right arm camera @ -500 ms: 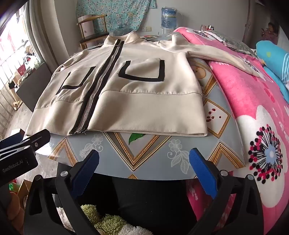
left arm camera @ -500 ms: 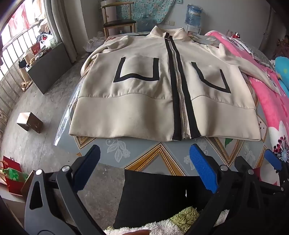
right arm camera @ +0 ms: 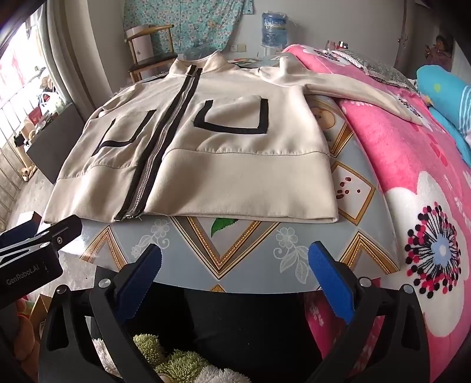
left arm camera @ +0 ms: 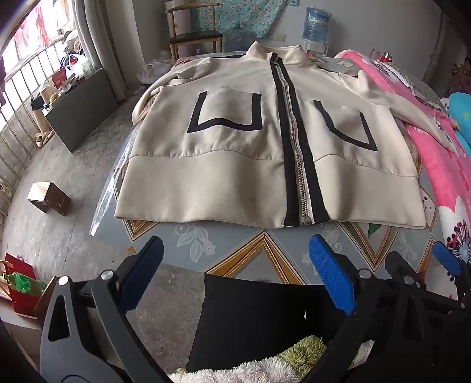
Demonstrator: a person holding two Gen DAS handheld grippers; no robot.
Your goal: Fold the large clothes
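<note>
A cream zip-up jacket (left arm camera: 229,165) with a black zipper band and black pocket outlines lies flat, front up, on a patterned table (left arm camera: 235,247); it also shows in the right wrist view (right arm camera: 235,165). Its right sleeve (right arm camera: 353,85) stretches out over a pink blanket. My left gripper (left arm camera: 235,271) is open and empty, hovering just in front of the jacket's hem, near the table's front edge. My right gripper (right arm camera: 235,271) is open and empty, in front of the hem's right half. The right gripper's body shows at the right of the left wrist view (left arm camera: 441,265).
A pink flowered blanket (right arm camera: 412,176) covers the bed to the right of the table. A dark cabinet (left arm camera: 79,112) and a small box (left arm camera: 50,197) stand on the floor at left. A wooden chair (left arm camera: 194,35) and a water bottle (right arm camera: 273,26) stand behind the table.
Both views have shifted very slightly; the jacket has not moved and both grippers stay open.
</note>
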